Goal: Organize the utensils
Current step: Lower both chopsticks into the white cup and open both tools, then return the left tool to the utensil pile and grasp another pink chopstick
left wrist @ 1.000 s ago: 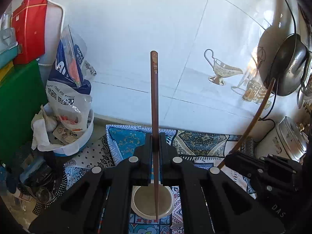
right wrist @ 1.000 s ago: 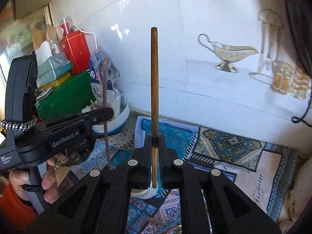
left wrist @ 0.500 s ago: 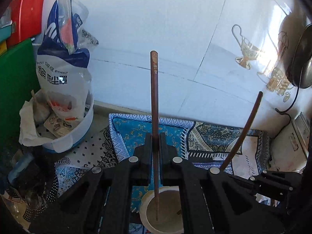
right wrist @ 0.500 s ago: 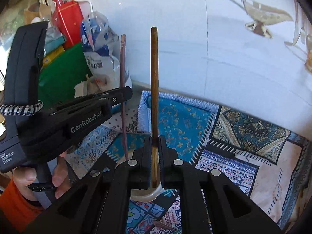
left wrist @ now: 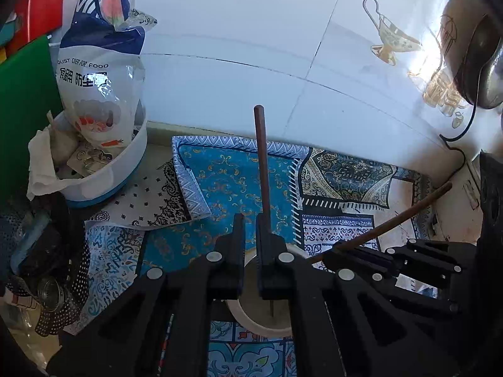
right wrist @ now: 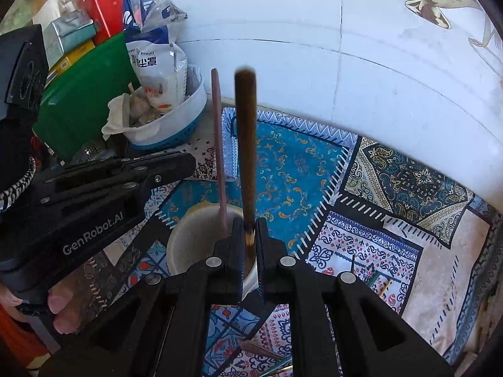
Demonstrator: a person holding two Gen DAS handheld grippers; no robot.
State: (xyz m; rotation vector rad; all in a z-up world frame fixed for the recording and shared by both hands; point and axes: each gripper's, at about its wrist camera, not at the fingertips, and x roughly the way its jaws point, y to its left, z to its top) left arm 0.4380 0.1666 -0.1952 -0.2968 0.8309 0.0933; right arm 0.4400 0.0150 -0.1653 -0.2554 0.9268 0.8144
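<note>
Chopsticks, one pinched upright in the closed left gripper and one in the closed right gripper, tips poised over the white cup mid-mat, presumably for dropping in.

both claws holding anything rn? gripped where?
Yes, one chopstick each. The left claw pinches a dark chopstick on its lower part, tip inside the cup. The right claw grips a brown chopstick near its lower end, over that cup.
</note>
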